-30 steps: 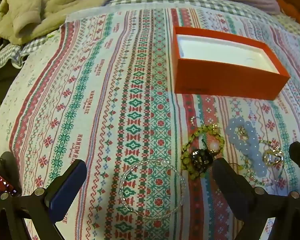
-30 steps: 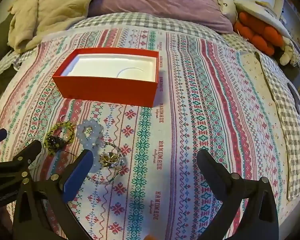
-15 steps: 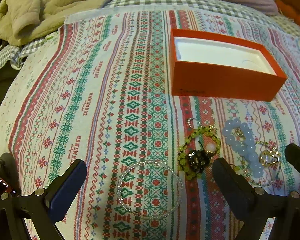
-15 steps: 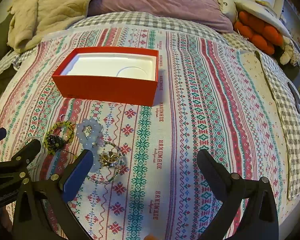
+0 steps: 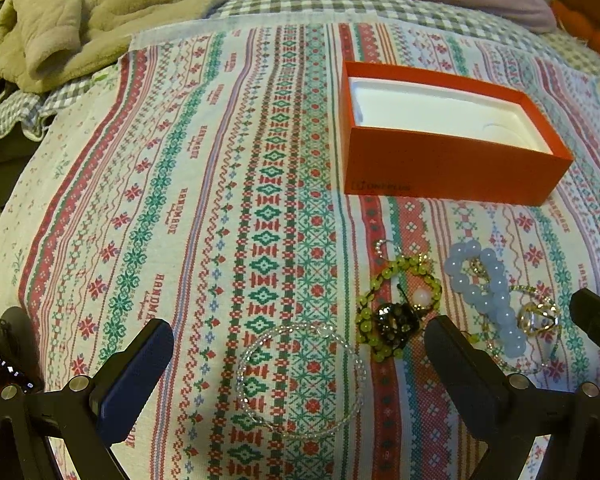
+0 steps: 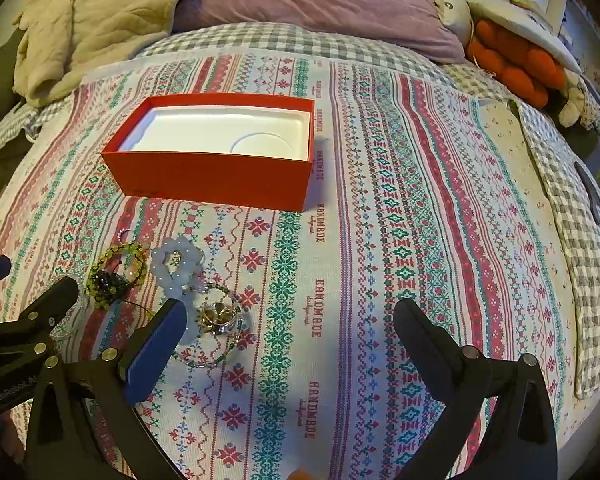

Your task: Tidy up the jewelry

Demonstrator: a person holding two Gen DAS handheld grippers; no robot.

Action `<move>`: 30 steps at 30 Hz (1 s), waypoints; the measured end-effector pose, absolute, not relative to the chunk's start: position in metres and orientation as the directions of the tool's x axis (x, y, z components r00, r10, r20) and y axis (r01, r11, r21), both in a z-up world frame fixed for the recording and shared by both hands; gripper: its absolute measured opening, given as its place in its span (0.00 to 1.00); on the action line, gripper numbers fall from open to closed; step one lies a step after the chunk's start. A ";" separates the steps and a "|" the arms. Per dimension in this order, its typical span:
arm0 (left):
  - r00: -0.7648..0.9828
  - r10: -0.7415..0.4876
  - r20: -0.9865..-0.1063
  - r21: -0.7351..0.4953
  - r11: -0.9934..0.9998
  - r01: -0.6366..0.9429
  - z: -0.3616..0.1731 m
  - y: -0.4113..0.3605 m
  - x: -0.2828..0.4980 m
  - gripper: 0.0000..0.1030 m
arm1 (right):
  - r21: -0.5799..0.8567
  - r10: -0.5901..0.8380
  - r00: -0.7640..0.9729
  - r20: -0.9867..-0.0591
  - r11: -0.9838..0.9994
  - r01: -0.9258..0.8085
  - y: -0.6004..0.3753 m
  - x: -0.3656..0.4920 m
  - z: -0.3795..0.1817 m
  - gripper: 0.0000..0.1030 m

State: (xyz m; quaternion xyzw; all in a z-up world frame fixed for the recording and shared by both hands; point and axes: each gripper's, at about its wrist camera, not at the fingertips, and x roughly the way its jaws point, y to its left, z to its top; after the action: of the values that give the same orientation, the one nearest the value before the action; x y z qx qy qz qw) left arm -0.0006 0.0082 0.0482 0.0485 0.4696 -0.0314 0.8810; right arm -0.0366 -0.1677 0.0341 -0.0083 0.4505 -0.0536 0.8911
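An open red box (image 5: 452, 168) with a white insert stands on the patterned bedspread; it also shows in the right wrist view (image 6: 216, 176). In front of it lie a clear bead bracelet (image 5: 300, 380), a green bead bracelet with a dark charm (image 5: 396, 308), a pale blue bead bracelet (image 5: 484, 292) and gold rings (image 5: 538, 316). My left gripper (image 5: 300, 364) is open and empty, its fingers either side of the clear bracelet. My right gripper (image 6: 288, 336) is open and empty, its left finger just beside the rings (image 6: 216, 316) and blue beads (image 6: 176, 268).
A beige blanket (image 5: 80, 12) and a purple pillow (image 6: 320, 4) lie at the head of the bed. An orange plush (image 6: 516, 64) sits at the back right. A checked sheet (image 6: 580, 220) covers the right side. Open bedspread lies left and right of the jewelry.
The left wrist view has shifted slightly, so the box and jewelry sit a little lower and left in the frame. The right gripper has barely moved. Both grippers stay open.
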 end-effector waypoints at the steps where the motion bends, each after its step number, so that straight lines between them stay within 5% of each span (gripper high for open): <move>1: 0.557 -0.010 -0.831 0.055 0.993 0.101 0.048 0.008 0.000 1.00 | -0.063 -0.103 0.588 -0.803 0.994 0.089 -0.168 -0.037 0.034 1.00; 18: 0.465 -0.091 -0.880 0.017 0.974 0.224 0.058 0.008 0.022 1.00 | 0.042 0.003 0.569 -0.822 0.998 0.054 -0.185 -0.023 0.052 1.00; 26: 0.346 -0.249 -0.905 -0.177 0.958 0.226 0.056 0.027 0.052 0.89 | 0.137 0.116 0.438 -0.891 0.991 0.015 -0.192 0.002 0.040 1.00; 30: 0.292 -0.285 -0.913 -0.222 0.947 0.231 0.050 0.032 0.060 0.81 | 0.192 0.183 0.366 -0.913 0.981 -0.010 -0.187 0.016 0.028 0.79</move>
State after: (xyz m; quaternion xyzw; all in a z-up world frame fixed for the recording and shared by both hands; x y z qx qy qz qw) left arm 0.0597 0.0316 0.0502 -0.0234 0.5729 -0.1607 0.8034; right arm 0.0165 -0.1869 0.0280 0.0769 0.5600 0.0587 0.8228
